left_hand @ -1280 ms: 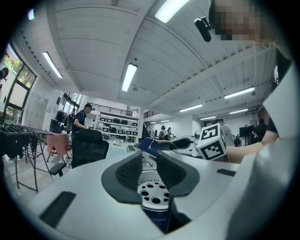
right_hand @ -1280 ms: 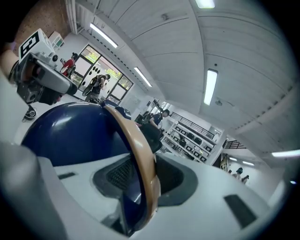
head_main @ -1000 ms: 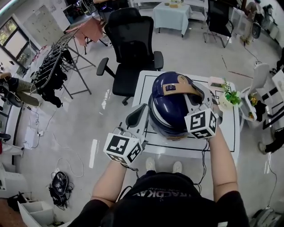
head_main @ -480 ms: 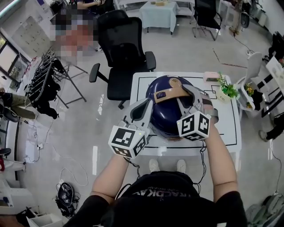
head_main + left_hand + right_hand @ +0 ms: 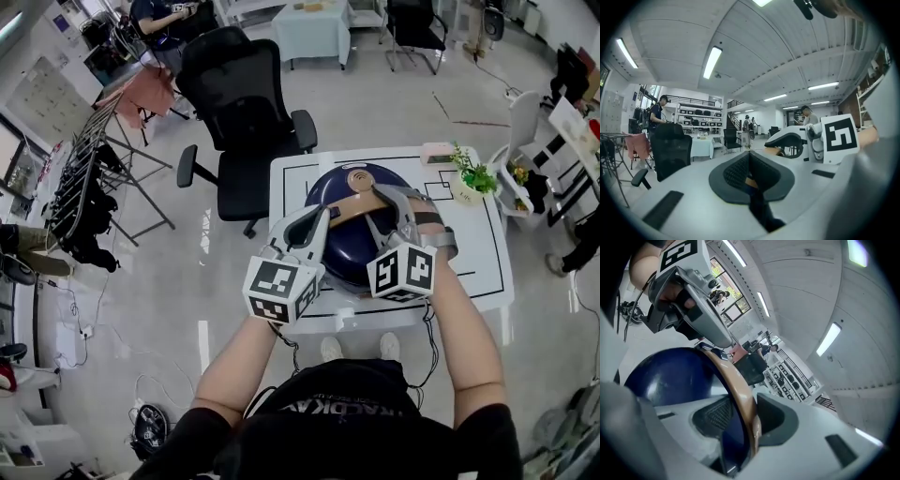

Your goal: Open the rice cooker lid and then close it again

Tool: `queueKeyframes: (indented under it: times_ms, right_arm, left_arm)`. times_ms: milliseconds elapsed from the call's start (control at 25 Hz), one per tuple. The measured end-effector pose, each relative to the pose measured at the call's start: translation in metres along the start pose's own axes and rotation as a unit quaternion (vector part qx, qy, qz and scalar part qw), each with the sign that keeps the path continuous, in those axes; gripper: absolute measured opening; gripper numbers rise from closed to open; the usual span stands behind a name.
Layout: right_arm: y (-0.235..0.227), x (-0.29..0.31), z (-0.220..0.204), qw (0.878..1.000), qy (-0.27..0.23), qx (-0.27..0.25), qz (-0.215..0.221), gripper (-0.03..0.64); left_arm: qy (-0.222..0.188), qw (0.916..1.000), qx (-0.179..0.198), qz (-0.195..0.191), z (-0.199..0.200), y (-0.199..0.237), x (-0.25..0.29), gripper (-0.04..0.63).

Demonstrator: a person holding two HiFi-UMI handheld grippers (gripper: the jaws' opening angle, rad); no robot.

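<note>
Seemingly the right gripper [image 5: 745, 417] grips the rice cooker handle [image 5: 733, 376].

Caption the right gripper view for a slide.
Right tongs grip the tan handle of the blue cooker.

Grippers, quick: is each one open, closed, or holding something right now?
Left gripper: jaws closed, holding nothing.
Right gripper: jaws closed on the rice cooker's tan handle.

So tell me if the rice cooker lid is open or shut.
Shut, or nearly: in the head view the blue lid lies fully down, no inner pot showing. Latched or not, cannot tell.
</note>
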State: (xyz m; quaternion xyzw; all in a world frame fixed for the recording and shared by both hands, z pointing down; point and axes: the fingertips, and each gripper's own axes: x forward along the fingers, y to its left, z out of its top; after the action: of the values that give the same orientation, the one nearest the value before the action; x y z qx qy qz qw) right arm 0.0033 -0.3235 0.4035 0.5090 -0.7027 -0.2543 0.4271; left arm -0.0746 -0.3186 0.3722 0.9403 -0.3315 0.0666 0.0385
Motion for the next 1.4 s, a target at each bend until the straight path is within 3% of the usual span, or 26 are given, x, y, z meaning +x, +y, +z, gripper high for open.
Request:
queueKeyframes:
  times_ms: [440, 760, 1240, 1400]
  right_arm:
    - [0.022, 0.011, 0.0, 0.999, 0.019, -0.041, 0.003, 0.156]
    - [0.023, 0.014, 0.0, 0.999, 0.019, -0.042, -0.001, 0.156]
    - [0.024, 0.014, -0.001, 0.998, 0.015, -0.065, -0.002, 0.161]
    - [0.025, 0.002, -0.004, 0.998, 0.012, -0.054, -0.007, 0.166]
  left_arm:
    - [0.02, 0.9996, -0.016, -0.015, -0.031, 0.009, 0.012, 0.003]
    - [0.002, 0.9996, -0.023, -0.016, -0.032, 0.011, 0.013, 0.003]
    - [0.009, 0.9992, -0.03, -0.024, -0.033, 0.01, 0.013, 0.003]
    - [0.006, 0.9986, -0.025, -0.047, -0.033, 0.001, 0.004, 0.034]
